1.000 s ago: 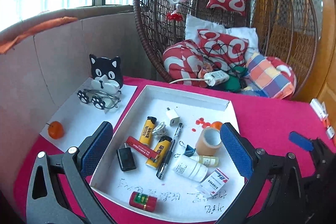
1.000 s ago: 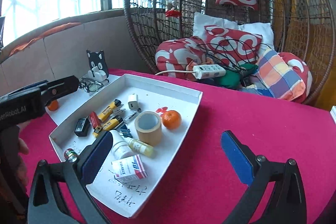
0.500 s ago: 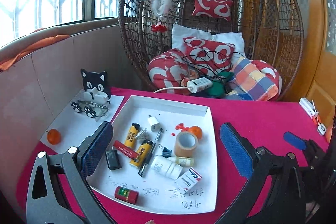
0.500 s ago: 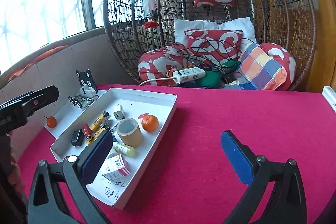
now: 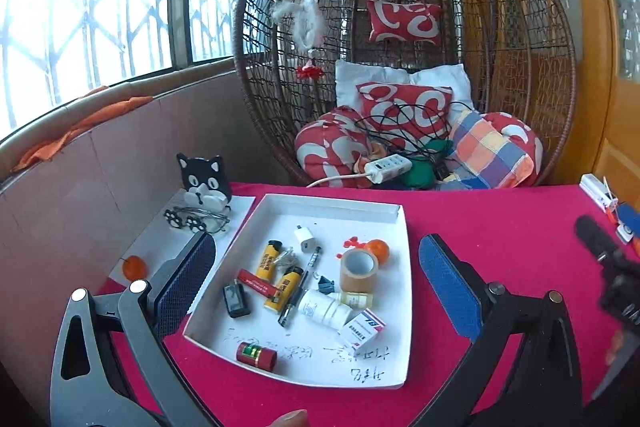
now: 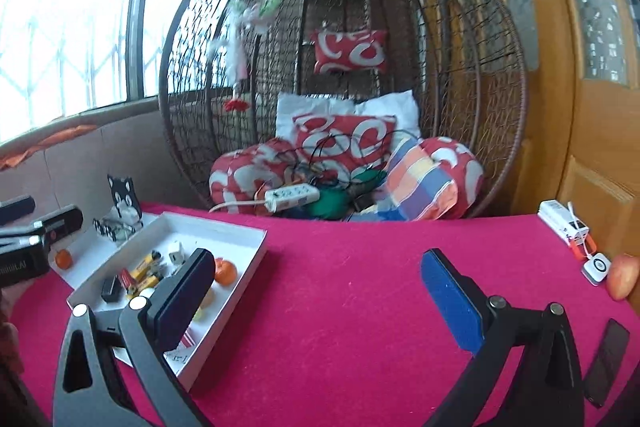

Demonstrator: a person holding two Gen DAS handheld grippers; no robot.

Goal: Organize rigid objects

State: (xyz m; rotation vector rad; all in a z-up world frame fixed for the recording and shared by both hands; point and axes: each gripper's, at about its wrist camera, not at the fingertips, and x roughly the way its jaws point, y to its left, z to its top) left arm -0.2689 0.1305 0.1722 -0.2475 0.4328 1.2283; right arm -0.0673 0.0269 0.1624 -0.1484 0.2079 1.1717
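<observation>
Surface: covered in magenta-red cloth. Shallow white cardboard tray, lying left of centre on the surface, handwriting on its near floor; contents as follows. Two yellow lighters, side by side near the tray's middle, with a flat red stick-shaped item lying between them. Small black rectangular fob, at the left. White cube-shaped plug adapter, toward the far side. Black pen, lying lengthwise just right of the lighters. Roll of brown packing tape, standing on its edge-face, with a small orange fruit just behind it. White plastic pill bottle, on its side, near a small pale-yellow bottle. White-and-red medicine box, at the near right. Short red cylinder with green band, possibly a battery, alone at the near edge. Left claw: spread wide, empty, hovering over the tray's near end. Right claw: spread wide, empty, over bare cloth to the right of the tray. Black-and-white cat-shaped holder, upright on a white sheet left of the tray, with spectacles before it. Brown wicker egg chair with red-and-white cushions, behind the surface.
</observation>
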